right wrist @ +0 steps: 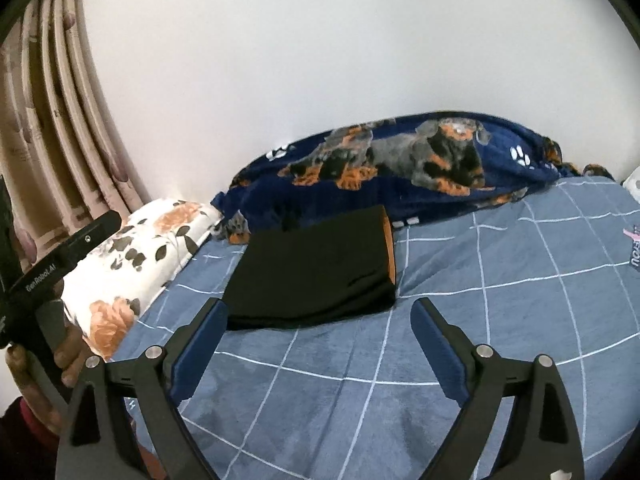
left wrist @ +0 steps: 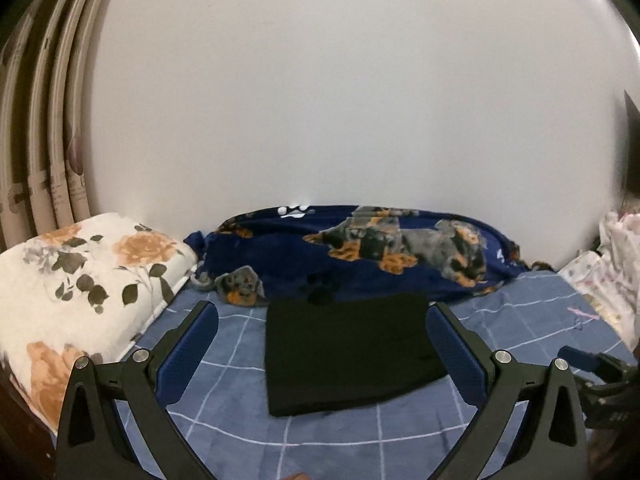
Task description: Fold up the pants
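Left wrist view shows the left claw (left wrist: 322, 316) spread wide and holding nothing, hovering above the bed (left wrist: 224, 420). Just beyond its tips, at 12 o'clock, the pants (left wrist: 348, 354) lie as a compact black rectangle, flat on the blue checked sheet. In the right wrist view the right claw (right wrist: 320, 312) is equally wide and empty, with the pants (right wrist: 316, 270) at 11 o'clock, an orange lining showing at their right edge. Judging by that tidy stack, folding looks finished or nearly so; at most a final smoothing remains. At 9 o'clock sits a floral quilt (left wrist: 76, 280); behind the pants, a navy dog-print blanket (left wrist: 380, 248) lies against a plain white wall (left wrist: 340, 100). Curtains (right wrist: 60, 120) hang at 10 o'clock.
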The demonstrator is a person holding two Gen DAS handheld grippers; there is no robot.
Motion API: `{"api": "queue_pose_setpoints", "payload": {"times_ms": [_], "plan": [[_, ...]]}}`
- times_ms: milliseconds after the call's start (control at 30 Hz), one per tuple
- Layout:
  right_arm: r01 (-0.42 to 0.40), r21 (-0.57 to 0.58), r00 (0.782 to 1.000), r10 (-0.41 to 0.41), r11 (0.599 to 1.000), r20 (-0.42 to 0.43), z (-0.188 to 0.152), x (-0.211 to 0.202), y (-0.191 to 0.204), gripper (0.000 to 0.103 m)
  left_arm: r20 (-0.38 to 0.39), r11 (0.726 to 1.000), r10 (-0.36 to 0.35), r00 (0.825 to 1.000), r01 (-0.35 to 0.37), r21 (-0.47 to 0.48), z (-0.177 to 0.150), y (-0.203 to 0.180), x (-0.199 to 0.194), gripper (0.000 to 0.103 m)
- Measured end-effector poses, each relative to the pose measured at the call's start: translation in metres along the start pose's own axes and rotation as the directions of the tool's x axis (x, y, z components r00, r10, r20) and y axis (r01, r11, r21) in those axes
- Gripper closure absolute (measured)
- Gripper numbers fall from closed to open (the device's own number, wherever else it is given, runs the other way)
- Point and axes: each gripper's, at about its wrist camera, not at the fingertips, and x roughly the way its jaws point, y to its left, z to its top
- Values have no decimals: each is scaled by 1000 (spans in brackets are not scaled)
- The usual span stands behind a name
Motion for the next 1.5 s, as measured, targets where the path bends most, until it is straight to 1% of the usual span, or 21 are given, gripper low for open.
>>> {"api": "queue_pose_setpoints", "payload": {"times_ms": [100,233,500,667,867,1133,1300,1500], "plan": [[1,-10,1000,-1,1000,10,1,-6,3,11,9,1000,-13,1000,13,-10,2,-1,-8,0],[1,-10,1000,-1,1000,14,0,-12,5,11,16,1000,-12,1000,13,-11,0,-1,-14,0],[30,-24,999,-30,999,17,-4,-17,7,10,23,1000,25,999,-25,18,-10,-7,-14,0],[49,-27,999,-49,998,14,-6,-19,8,9,5,1000,21,1000,-21,2,-17,-4,-11,0],[47,-22,999,-47,999,-2,-7,-15,8,8,-17,999,35,999,-34,30,-24,-8,-5,0],[49,-30,999,-49,998,-23,-11,-10,10,7,-46,998,28,999,-26,50,-32,-15,3,0],[51,-17,998,-51,999,-33,-13,-8,7,7,-62,999,18,998,-15,40,-35,-15,6,0],[48,-13,998,-48,999,-49,-15,-6,7,7,-100,1000,-2,995,3,9,-39,-11,13,0]]}}
